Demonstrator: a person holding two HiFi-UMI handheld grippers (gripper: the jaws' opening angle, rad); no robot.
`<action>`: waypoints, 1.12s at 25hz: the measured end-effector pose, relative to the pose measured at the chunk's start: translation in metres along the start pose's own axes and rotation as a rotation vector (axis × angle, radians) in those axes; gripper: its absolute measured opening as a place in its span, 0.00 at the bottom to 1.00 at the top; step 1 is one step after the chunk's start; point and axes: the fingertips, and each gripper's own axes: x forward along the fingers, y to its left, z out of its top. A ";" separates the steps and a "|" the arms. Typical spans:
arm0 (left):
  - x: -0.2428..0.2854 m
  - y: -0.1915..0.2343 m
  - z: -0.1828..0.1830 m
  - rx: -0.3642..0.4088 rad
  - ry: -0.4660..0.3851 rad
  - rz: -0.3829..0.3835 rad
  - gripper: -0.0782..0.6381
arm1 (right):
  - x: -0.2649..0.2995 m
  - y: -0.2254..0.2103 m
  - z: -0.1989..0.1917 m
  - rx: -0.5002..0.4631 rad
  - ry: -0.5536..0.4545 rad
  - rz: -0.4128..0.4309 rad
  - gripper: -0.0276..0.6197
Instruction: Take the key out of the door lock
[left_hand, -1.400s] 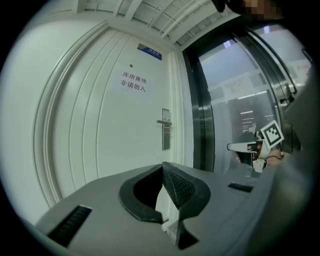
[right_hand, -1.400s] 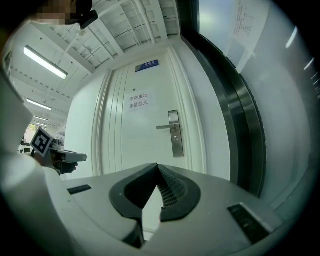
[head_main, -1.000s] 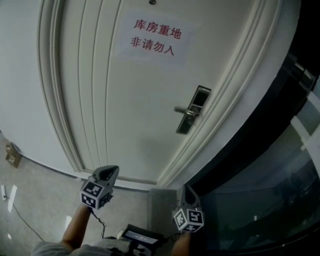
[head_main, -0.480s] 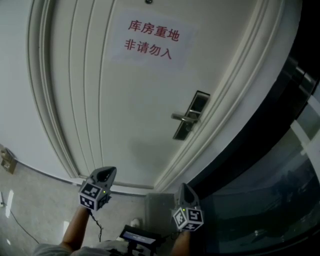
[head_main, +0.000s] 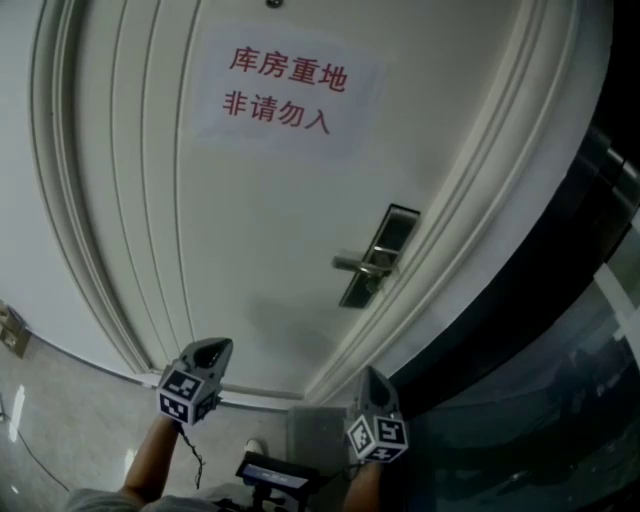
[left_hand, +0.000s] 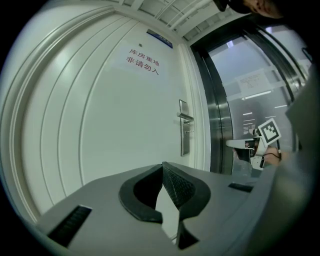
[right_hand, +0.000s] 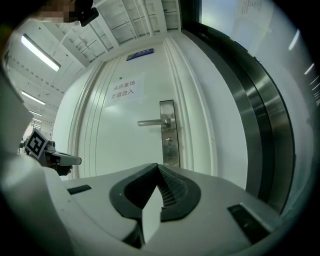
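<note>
A white door (head_main: 260, 230) carries a steel lock plate (head_main: 380, 255) with a lever handle (head_main: 352, 264) pointing left. In the right gripper view a small key (right_hand: 169, 139) sticks out of the lock plate (right_hand: 170, 135) just below the handle (right_hand: 152, 122). My left gripper (head_main: 212, 347) is low in front of the door, well left of the lock, jaws shut and empty. The right gripper (head_main: 370, 375) is below the lock and some way short of it, shut with nothing between its jaws. In the left gripper view its closed tips (left_hand: 162, 167) point at the door, the lock plate (left_hand: 184, 130) to their right.
A paper sign (head_main: 280, 90) with red characters is taped high on the door. A dark metal and glass frame (head_main: 540, 330) runs along the door's right. A small device (head_main: 275, 472) hangs at the person's waist. A wall box (head_main: 10, 330) sits at the far left near the floor.
The head view has drifted so that the door and sign appear larger and the lock sits a little lower and further left. Both grippers stay shut in nearly the same places.
</note>
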 end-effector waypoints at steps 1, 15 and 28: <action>0.008 0.002 0.003 0.000 0.001 0.000 0.12 | 0.008 -0.004 0.003 0.001 -0.001 -0.001 0.04; 0.087 0.026 0.017 0.007 0.020 0.020 0.12 | 0.091 -0.044 0.014 0.016 -0.008 0.025 0.04; 0.114 0.042 0.014 -0.014 0.031 0.036 0.12 | 0.128 -0.054 0.032 -0.267 -0.020 0.012 0.04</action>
